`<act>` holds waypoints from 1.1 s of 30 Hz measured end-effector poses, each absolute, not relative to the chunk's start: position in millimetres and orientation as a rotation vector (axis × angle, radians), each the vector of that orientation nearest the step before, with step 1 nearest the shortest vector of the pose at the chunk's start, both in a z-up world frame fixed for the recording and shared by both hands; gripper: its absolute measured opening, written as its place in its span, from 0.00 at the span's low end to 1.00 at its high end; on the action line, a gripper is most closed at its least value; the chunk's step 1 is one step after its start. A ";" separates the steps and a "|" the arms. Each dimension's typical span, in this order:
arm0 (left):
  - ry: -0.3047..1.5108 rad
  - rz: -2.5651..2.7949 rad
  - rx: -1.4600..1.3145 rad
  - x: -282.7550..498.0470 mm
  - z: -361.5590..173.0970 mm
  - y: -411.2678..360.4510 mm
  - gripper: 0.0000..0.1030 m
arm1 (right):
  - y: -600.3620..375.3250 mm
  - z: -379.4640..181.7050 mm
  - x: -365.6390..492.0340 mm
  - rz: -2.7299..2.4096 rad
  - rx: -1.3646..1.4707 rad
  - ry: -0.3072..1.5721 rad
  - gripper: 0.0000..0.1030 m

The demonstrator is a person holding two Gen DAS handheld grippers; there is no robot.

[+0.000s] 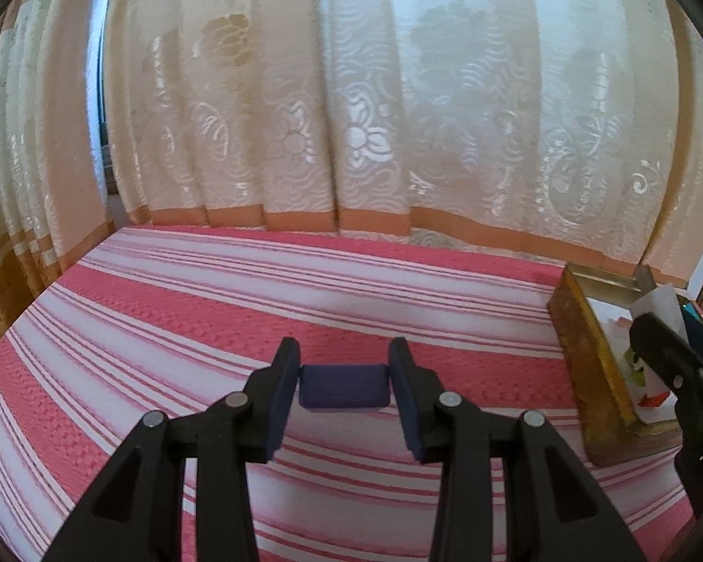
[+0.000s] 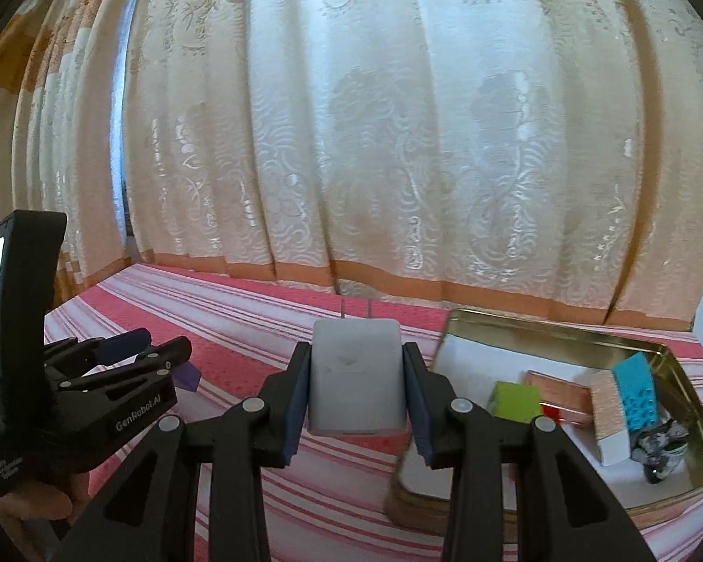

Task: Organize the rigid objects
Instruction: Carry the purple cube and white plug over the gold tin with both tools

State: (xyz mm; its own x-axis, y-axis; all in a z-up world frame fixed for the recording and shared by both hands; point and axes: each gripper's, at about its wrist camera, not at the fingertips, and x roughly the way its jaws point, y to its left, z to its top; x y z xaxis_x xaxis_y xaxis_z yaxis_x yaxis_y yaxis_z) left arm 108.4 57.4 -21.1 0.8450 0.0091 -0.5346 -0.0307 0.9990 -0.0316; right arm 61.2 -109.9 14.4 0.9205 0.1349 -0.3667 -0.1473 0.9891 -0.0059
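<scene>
While both tools carry cargo, the tin (image 2: 557,332) waits at right.
Right tool (image 2: 357,388) clamps the white charger (image 2: 356,379); left tool (image 1: 344,386) pinches a purple block (image 1: 343,386) above the striped cloth (image 1: 211,309) — a rushed release could bounce off the rim.

Left gripper (image 1: 344,391) and right gripper (image 2: 356,391) each clamped, jaws level.

Striped pink-and-white bedcover (image 1: 173,309) across the frame; gold tin (image 2: 539,332) resting on it at four o'clock in both views.
</scene>
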 end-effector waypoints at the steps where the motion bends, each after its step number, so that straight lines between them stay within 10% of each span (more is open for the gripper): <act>1: 0.561 0.017 -0.038 107.9 -20.1 53.5 0.37 | -112.5 14.4 60.0 0.141 -0.035 0.372 0.39; 33: 0.466 -0.117 0.001 102.6 16.6 -61.1 0.37 | -220.0 31.0 52.7 -0.018 -0.025 0.294 0.39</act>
